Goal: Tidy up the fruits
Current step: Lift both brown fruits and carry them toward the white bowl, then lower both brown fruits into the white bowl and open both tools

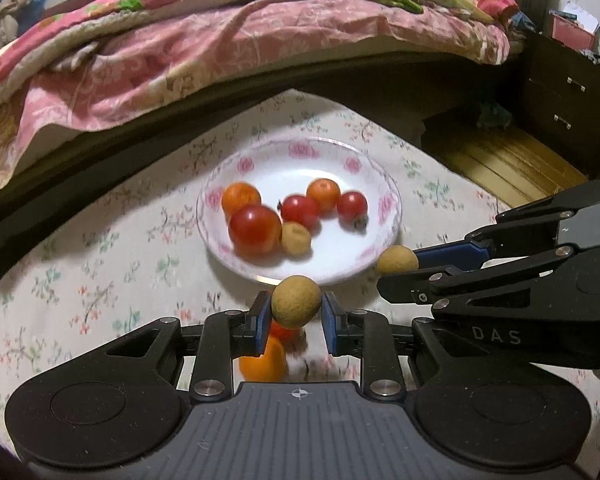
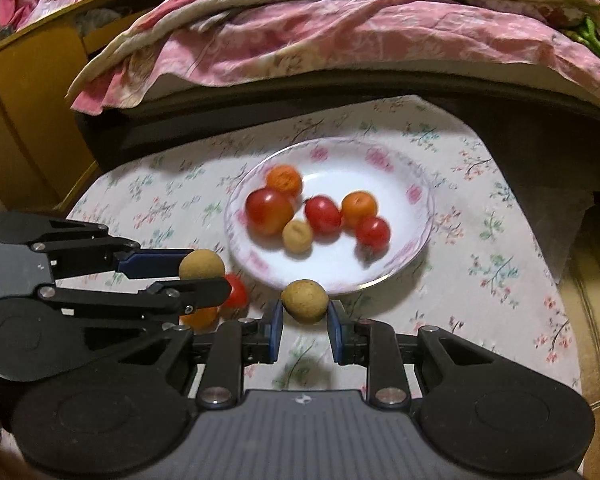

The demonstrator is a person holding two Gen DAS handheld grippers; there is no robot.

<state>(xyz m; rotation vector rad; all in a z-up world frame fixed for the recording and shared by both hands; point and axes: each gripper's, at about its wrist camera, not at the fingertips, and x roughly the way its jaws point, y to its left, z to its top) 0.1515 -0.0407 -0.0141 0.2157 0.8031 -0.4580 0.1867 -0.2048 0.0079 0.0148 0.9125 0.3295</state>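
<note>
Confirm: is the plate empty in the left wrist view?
No, the plate holds six fruits, among them a large red tomato and a tan longan.

You have six fruits in the white rose-rimmed plate (image 1: 386, 204): three red tomatoes (image 1: 255, 230), two orange fruits (image 1: 241, 198) and one tan longan (image 1: 295, 238). You hold a second longan (image 1: 296, 301) and a third longan (image 2: 305, 301) aloft near the plate's front rim. A red tomato (image 2: 237, 290) and an orange fruit (image 1: 262, 362) lie on the cloth.
</note>
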